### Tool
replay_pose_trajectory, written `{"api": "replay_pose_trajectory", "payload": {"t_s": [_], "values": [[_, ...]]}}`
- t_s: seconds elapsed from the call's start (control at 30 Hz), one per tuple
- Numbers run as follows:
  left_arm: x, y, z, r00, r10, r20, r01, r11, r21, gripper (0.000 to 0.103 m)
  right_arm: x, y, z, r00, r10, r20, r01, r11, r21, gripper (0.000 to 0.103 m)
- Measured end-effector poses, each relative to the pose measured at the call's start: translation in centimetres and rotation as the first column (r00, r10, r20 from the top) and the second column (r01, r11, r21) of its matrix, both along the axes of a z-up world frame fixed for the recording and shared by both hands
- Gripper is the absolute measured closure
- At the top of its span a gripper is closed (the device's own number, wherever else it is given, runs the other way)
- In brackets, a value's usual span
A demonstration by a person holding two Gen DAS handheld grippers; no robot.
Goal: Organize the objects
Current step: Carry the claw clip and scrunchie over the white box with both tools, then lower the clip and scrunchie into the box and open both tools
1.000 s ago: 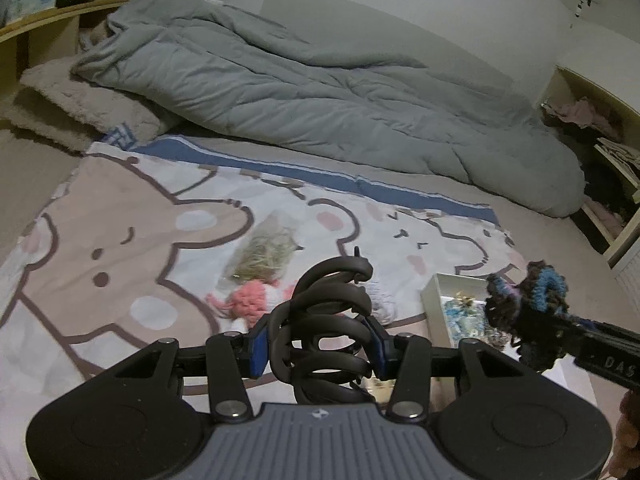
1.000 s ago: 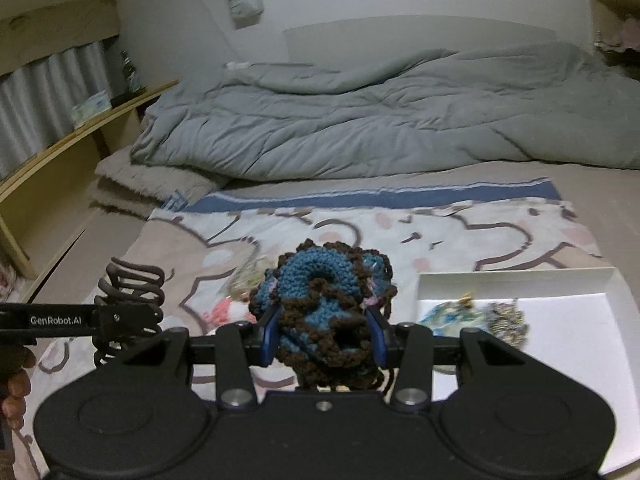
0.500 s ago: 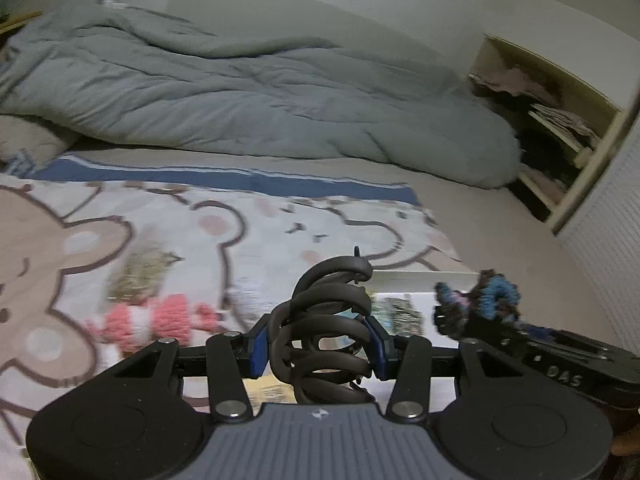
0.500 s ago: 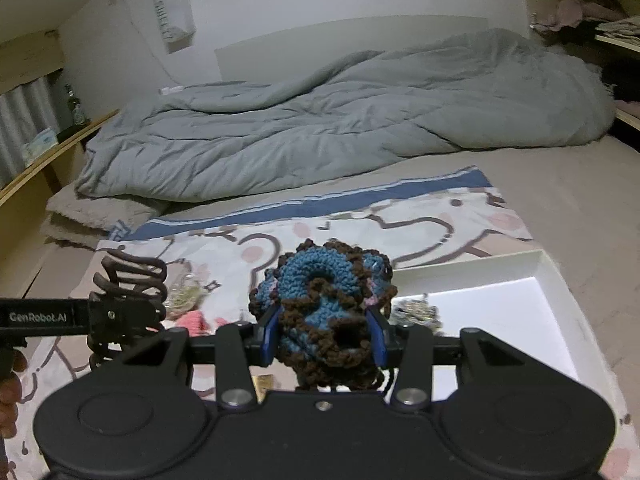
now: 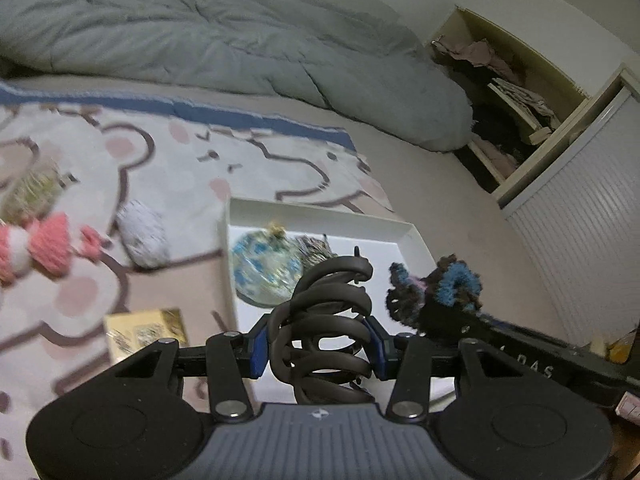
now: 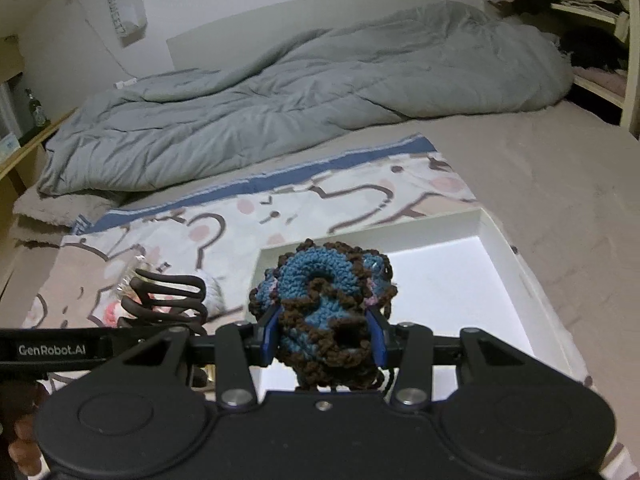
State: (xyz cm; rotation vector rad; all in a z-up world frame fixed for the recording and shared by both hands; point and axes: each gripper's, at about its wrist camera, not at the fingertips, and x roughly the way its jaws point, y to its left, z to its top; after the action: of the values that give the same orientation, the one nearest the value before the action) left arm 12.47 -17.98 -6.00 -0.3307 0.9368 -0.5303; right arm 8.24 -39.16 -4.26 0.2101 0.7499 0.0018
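Over the bed, nearest the lens: left gripper point(image 5: 318, 350), blue pads clamped on a dark brown plastic claw hair clip point(image 5: 322, 324), held upright above the near edge of a shallow white cardboard tray point(image 5: 320, 216).
Right side, same depth: right gripper point(image 6: 324, 340), closed around a blue-and-brown crocheted yarn scrunchie point(image 6: 324, 312), poised over the tray's point(image 6: 516, 276) near-left part.
Pose: both tools level, side by side and close; each shows in the other's camera, the right gripper point(image 5: 440, 312) entering from the right, the left gripper point(image 6: 160, 312) from the left.
Inside the tray: a clear bag of blue beads point(image 5: 266, 270) and a small dark trinket point(image 5: 314, 246) just beside it, at the left end.
Beside the tray: a gold packet point(image 5: 146, 330), a grey-white fuzzy pouch point(image 5: 144, 236), a pink-and-white knitted bow point(image 5: 34, 250) and a blurred greenish bag point(image 5: 30, 192), all on a bear-print blanket point(image 5: 160, 160).
Farther back: a rumpled grey duvet point(image 6: 300, 104), then a wooden shelf unit point(image 5: 516, 92) with clothes.
Left view only: tray contents, the gold packet.
Right view only: the tray's bare white floor; the scrunchie hides the bead bag; fingertips point(image 6: 24, 444) at lower left.
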Motion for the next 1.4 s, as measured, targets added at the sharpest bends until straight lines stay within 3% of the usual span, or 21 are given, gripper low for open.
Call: {"api": "replay_pose_trajectory", "payload": {"t_s": [0.17,0.53,0.6,0.7,0.87,1.07,1.4], "values": [[0.4,-1.1,-2.6,0.998,-0.016,-0.062,0.014,1.0,-0.027,0.055,0.0,-0.6,-2.0,0.998,-0.019,-0.054,0.019,1.0,0.001,0.058],[1.7,-3.3,-5.9,0.996,-0.042,-0.079,0.045,0.998,0.04,0.055,0.6,-1.3,-5.4,0.987,-0.037,-0.157,0.04,0.999,0.017,0.058],[1.7,-3.4,-6.0,0.996,-0.039,-0.075,0.042,0.998,0.046,0.055,0.8,-1.3,-5.7,0.985,-0.038,-0.167,0.042,0.999,0.02,0.058],[1.6,-3.2,-6.0,0.996,-0.033,-0.078,0.038,0.997,0.064,0.044,1.1,-1.5,-6.2,0.983,-0.042,-0.179,0.05,0.998,0.038,0.058],[1.5,-2.7,-5.5,0.997,-0.03,-0.071,0.038,0.993,0.109,0.044,1.5,-1.5,-6.8,0.981,-0.048,-0.188,0.063,0.995,0.075,0.054],[1.6,-2.4,-5.3,0.997,-0.033,-0.072,0.043,0.988,0.147,0.044,1.5,-0.8,-6.7,0.978,-0.063,-0.198,0.069,0.997,0.024,0.04],[1.2,-2.4,-5.0,0.996,-0.054,-0.076,0.066,0.984,0.168,0.043,0.9,-1.1,-6.0,0.976,-0.079,-0.204,0.085,0.996,0.02,0.04]]}}
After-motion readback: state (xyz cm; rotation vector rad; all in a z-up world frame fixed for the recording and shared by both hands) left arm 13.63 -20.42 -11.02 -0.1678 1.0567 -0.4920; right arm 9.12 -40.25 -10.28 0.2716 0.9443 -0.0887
